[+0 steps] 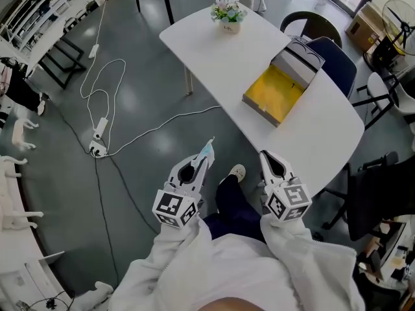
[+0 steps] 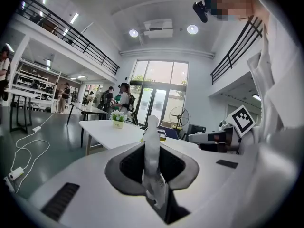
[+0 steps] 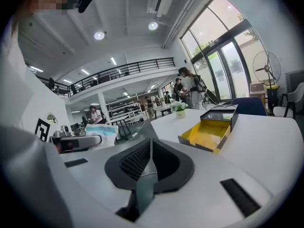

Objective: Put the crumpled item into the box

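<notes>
A crumpled white and pale-blue item [image 1: 209, 149] sticks out of my left gripper [image 1: 205, 157], which is shut on it, low over the floor, short of the table's near edge. In the left gripper view the item [image 2: 152, 148] stands upright between the dark pads. My right gripper [image 1: 265, 155] is beside it, shut with nothing in it; its pads meet in the right gripper view [image 3: 151, 142]. The open box [image 1: 275, 93] with a yellow inside and a raised dark-edged lid lies on the white table [image 1: 214, 50], ahead and to the right of both grippers. The box [image 3: 209, 133] also shows in the right gripper view.
A small flower pot [image 1: 228, 14] stands at the table's far end. Chairs [image 1: 337, 60] crowd the table's right side. A white cable with a power strip [image 1: 98, 144] snakes over the grey floor at left. White racks line the left edge. People stand far off by the windows.
</notes>
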The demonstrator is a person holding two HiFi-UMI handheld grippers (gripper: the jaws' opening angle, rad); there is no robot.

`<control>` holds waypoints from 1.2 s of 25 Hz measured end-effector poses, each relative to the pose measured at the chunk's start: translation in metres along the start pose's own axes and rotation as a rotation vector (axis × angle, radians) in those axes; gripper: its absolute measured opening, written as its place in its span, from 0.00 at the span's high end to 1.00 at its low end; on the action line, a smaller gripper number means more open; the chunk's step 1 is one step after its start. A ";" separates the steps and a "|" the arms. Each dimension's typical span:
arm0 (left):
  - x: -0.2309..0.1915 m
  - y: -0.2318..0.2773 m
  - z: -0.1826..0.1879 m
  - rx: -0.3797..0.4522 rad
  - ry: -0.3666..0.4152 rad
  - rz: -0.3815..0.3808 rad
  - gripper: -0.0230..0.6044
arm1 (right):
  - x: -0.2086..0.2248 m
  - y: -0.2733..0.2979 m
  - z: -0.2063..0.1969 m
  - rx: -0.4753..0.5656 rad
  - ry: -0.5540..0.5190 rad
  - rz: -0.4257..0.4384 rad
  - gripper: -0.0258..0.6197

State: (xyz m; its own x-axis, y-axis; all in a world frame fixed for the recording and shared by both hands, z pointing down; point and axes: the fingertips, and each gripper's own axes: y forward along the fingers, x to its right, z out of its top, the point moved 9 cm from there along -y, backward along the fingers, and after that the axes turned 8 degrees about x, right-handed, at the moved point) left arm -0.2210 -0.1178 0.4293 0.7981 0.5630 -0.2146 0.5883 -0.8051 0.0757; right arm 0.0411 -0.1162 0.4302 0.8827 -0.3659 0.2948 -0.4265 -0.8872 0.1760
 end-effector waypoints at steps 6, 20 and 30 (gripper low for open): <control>-0.007 0.068 0.011 -0.038 0.021 -0.113 0.87 | 0.040 0.023 0.016 0.028 0.031 -0.080 0.90; -0.014 0.244 0.021 -0.172 0.078 -0.386 0.87 | 0.130 0.070 0.031 0.074 0.135 -0.272 0.90; -0.004 0.335 0.009 -0.275 0.021 -0.512 0.87 | 0.169 0.081 0.030 0.066 0.197 -0.381 0.90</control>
State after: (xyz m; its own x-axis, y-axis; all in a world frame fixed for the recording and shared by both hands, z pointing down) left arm -0.0286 -0.3914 0.4463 0.4037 0.8736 -0.2717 0.9100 -0.3526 0.2183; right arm 0.1612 -0.2581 0.4664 0.9173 0.0467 0.3954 -0.0578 -0.9670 0.2482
